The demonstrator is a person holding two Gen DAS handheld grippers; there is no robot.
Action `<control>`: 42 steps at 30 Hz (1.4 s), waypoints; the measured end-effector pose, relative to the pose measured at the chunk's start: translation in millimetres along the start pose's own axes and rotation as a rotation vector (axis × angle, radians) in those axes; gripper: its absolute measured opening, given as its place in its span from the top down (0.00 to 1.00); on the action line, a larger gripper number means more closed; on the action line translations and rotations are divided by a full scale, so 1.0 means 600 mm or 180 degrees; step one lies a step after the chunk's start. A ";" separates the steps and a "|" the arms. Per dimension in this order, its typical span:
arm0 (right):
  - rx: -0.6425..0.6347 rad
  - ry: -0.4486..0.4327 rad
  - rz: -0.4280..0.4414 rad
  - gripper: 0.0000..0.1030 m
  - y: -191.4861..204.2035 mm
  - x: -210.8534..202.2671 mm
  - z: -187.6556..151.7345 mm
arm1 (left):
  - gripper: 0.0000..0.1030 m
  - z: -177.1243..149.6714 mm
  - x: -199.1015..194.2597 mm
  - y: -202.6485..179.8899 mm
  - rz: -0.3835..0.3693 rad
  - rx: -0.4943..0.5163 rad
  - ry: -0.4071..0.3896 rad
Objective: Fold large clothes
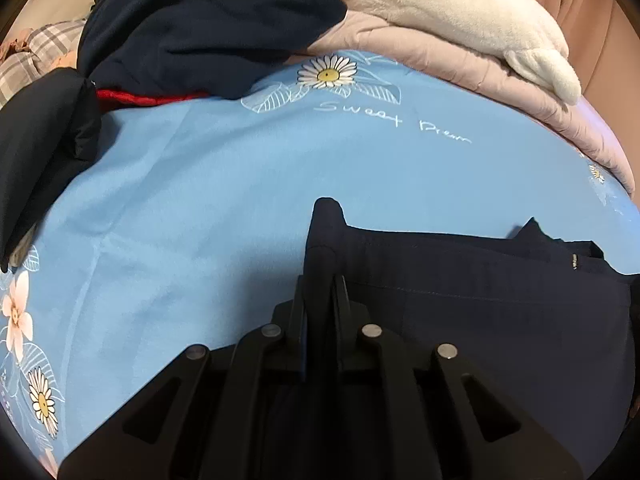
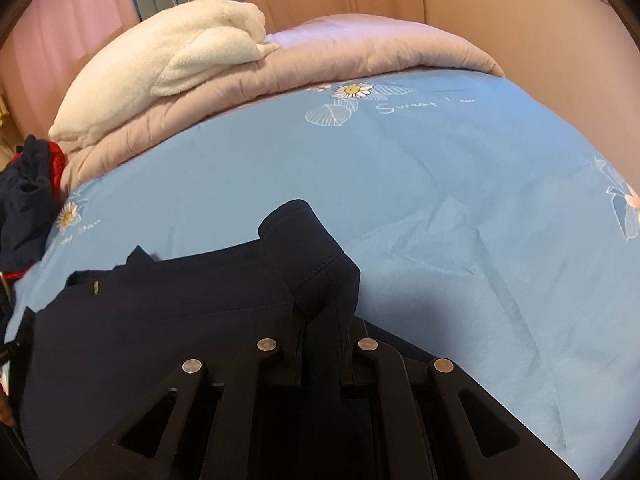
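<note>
Surface: light blue bedsheet (image 1: 208,184) printed with daisies and script lettering.
Garment: navy trousers (image 2: 168,320) lie across the near part of the sheet, waistband edge stretched between the two grippers.
Left gripper (image 1: 322,280): clamped on one corner of the waistband, cloth poking up past the fingers.
Right gripper (image 2: 320,316): clenched on the other corner.
Far edge: pinkish quilt (image 2: 360,52), white fleece blanket (image 2: 172,52) on top.
Left side: pile of dark clothes (image 1: 192,28).
</note>
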State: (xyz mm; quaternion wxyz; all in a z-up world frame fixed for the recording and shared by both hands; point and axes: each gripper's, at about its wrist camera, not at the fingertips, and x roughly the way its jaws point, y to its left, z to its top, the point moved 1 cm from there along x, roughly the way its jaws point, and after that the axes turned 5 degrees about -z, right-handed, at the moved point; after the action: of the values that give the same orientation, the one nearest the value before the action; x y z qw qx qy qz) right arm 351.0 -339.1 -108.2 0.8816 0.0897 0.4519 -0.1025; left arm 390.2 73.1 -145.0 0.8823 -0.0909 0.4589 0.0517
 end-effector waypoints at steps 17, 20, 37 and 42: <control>0.0011 0.0131 -0.0008 0.93 0.004 0.030 -0.007 | 0.78 -0.005 0.024 0.012 0.0025 -0.0139 0.0092; -0.0019 0.0134 -0.0045 0.93 0.005 0.029 -0.008 | 0.65 -0.006 0.018 0.016 0.0112 -0.0170 0.0095; -0.0238 -0.0325 -0.0136 0.31 0.014 -0.141 -0.013 | 0.15 -0.038 -0.228 0.020 -0.0150 -0.0191 -0.0302; -0.0262 -0.0579 -0.0007 0.25 0.018 -0.238 -0.023 | 0.07 -0.067 -0.333 0.017 -0.0179 -0.0161 -0.0590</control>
State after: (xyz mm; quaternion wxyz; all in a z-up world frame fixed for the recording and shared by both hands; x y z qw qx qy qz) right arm 261.6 -310.8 1.1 0.9218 0.0433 0.3740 -0.0925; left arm 241.4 73.3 -5.1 0.9195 -0.1208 0.3711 0.0467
